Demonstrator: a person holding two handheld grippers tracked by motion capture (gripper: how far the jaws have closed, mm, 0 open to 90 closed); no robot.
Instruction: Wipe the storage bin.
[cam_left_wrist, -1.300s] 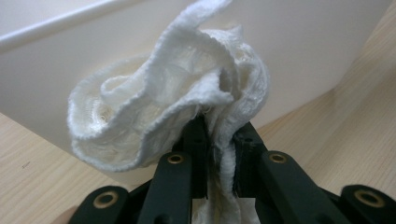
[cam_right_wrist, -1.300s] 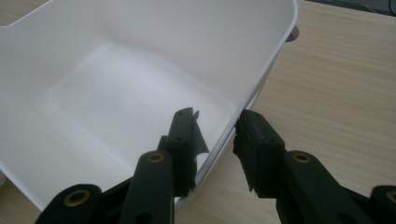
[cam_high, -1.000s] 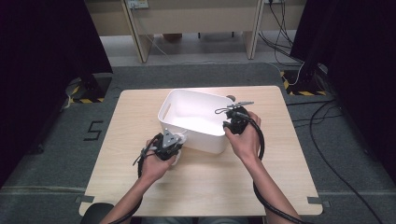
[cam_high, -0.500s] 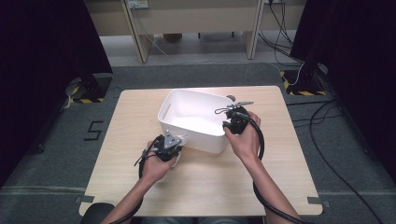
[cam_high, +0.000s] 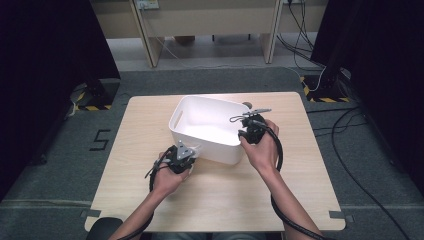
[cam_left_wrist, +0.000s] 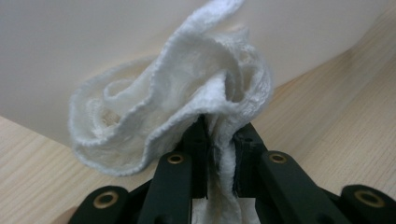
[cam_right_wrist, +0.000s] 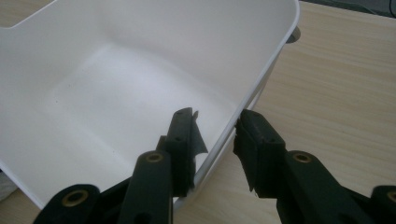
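Left gripper (cam_high: 192, 151): jaws clamped tight on a crumpled white terry cloth (cam_left_wrist: 187, 102), held low over the light wooden table (cam_high: 220, 200), just beside the near wall of the white rectangular plastic bin (cam_high: 207, 125). Right gripper (cam_right_wrist: 215, 140): jaws part-open, straddling the bin's right rim, one jaw inside, one outside; can't tell if the pads press on the wall.

Counter (cam_high: 150, 125): bare wood left, right and near side of the tub leaves passing room.
Tub (cam_high: 200, 112): walls block the middle; inside is open from above.
Tub wall (cam_right_wrist: 261, 79): stands between the right tool's jaws.
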